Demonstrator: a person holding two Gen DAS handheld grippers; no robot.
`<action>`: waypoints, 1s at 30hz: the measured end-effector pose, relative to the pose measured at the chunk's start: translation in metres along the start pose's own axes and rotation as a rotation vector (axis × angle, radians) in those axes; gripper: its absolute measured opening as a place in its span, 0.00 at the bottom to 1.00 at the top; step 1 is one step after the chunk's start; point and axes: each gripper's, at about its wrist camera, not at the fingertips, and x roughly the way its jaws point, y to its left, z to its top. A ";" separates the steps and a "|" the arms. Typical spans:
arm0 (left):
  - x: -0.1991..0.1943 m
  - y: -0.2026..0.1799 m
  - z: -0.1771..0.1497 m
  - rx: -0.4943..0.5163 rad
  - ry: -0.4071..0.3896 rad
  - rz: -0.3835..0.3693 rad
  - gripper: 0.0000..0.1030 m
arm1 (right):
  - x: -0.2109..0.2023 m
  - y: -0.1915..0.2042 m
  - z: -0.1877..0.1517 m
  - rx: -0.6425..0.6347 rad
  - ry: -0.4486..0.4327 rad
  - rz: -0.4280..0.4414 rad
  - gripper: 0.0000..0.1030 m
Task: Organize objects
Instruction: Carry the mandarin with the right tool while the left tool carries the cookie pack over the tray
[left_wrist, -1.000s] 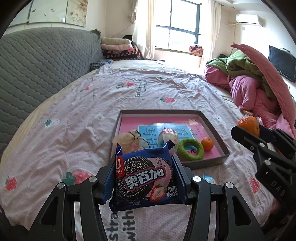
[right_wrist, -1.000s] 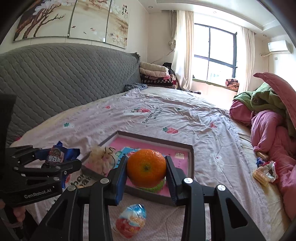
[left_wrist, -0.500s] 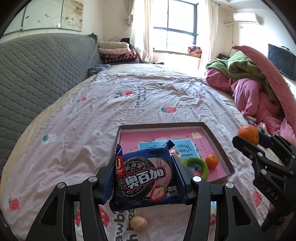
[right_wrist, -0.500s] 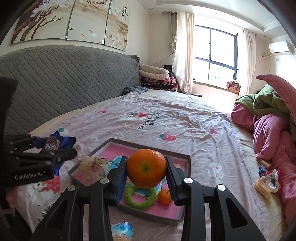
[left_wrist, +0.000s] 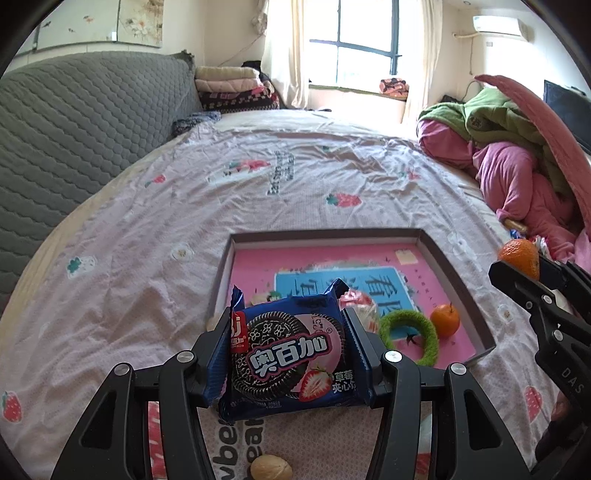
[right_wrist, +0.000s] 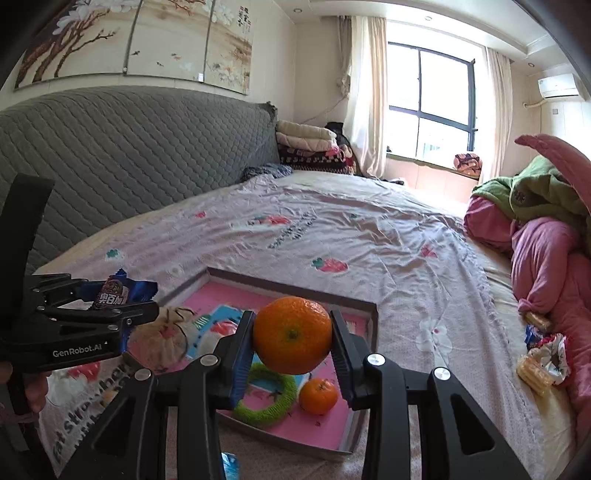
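Observation:
My left gripper (left_wrist: 288, 350) is shut on a blue cookie packet (left_wrist: 288, 354), held in the air just before the near edge of the pink-lined tray (left_wrist: 439, 251). My right gripper (right_wrist: 291, 343) is shut on a large orange (right_wrist: 291, 334), held above the tray (right_wrist: 295, 288). In the tray lie a green fuzzy ring (left_wrist: 410, 332), a small orange (left_wrist: 445, 319), a wrapped snack (left_wrist: 360, 306) and a cloth pouch (right_wrist: 162, 339). The left gripper shows at the left of the right wrist view (right_wrist: 92, 310), the right gripper with its orange (left_wrist: 519, 256) at the right of the left wrist view.
The tray sits on a bed with a strawberry-print sheet (left_wrist: 258, 177). A walnut (left_wrist: 271, 470) lies on the sheet below the left gripper. Pink and green bedding (right_wrist: 546, 236) is piled at the right, with snack wrappers (right_wrist: 543, 358) beside it. A grey headboard (right_wrist: 129, 155) runs along the left.
Both grippers have moved toward the tray with their loads; the tray now appears larger and nearer. A walnut has come into view under the left gripper.

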 end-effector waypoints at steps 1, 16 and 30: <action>0.003 -0.001 -0.002 0.005 0.007 -0.001 0.55 | 0.005 -0.002 -0.003 0.002 0.022 -0.003 0.38; 0.042 -0.006 -0.029 0.026 0.089 -0.017 0.55 | 0.037 -0.009 -0.034 0.000 0.179 -0.018 0.38; 0.052 -0.007 -0.034 0.036 0.098 -0.027 0.55 | 0.053 -0.010 -0.048 0.002 0.256 -0.017 0.38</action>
